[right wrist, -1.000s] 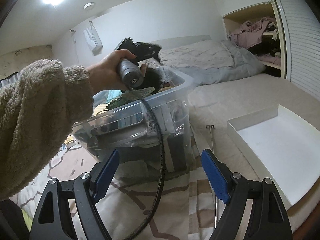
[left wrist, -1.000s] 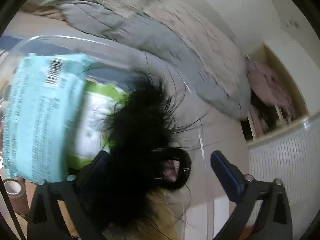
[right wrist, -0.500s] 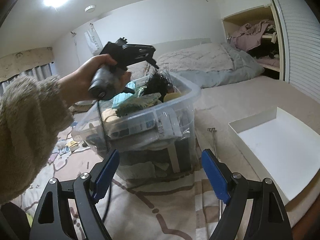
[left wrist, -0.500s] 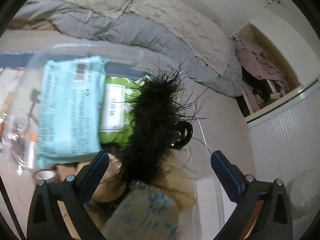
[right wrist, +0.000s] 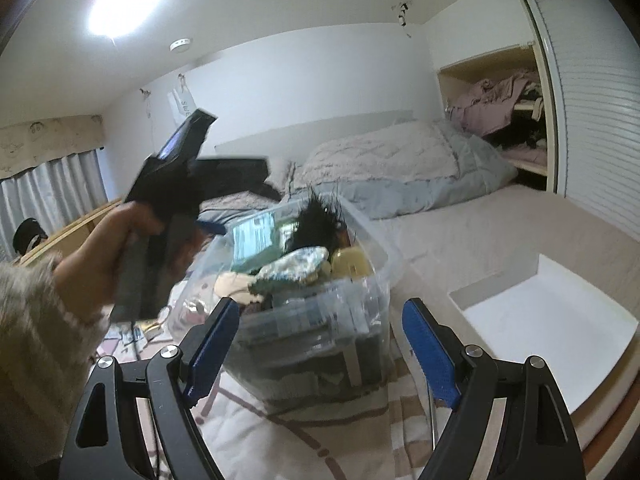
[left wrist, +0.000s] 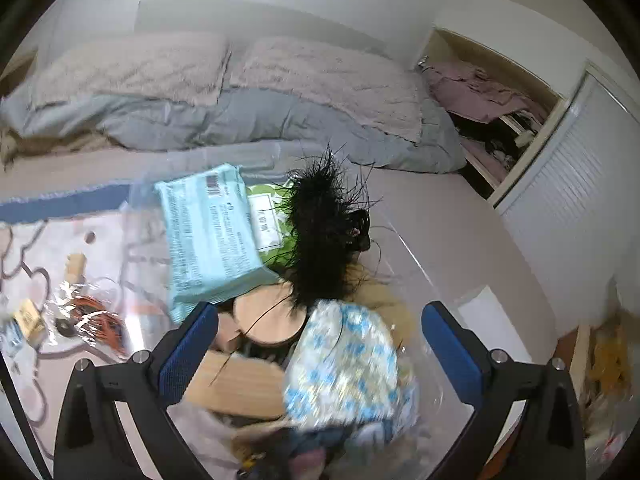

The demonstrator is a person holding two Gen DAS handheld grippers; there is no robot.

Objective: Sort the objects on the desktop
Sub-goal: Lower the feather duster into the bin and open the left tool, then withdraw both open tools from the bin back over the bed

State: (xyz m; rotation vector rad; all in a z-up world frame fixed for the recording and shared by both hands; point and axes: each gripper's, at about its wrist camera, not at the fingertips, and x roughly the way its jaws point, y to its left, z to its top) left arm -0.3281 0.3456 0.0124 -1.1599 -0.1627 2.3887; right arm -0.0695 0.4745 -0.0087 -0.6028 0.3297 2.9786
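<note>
Both tongs empty over the overstuffed bin

The left tongs [left wrist: 320,352] and right tongs [right wrist: 320,344] both sit wide apart with nothing between the pads. The clear plastic bin [right wrist: 360,320] stands on the bed [right wrist: 460,232], crammed with a teal wipes pack [left wrist: 208,236], a black feathery thing [left wrist: 320,236] and a blue-patterned pouch [left wrist: 344,364]. A white tray [right wrist: 552,320] lies just right of it.

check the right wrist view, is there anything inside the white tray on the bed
No, the white tray shows only its bare white floor and walls, with nothing lying in it.
</note>
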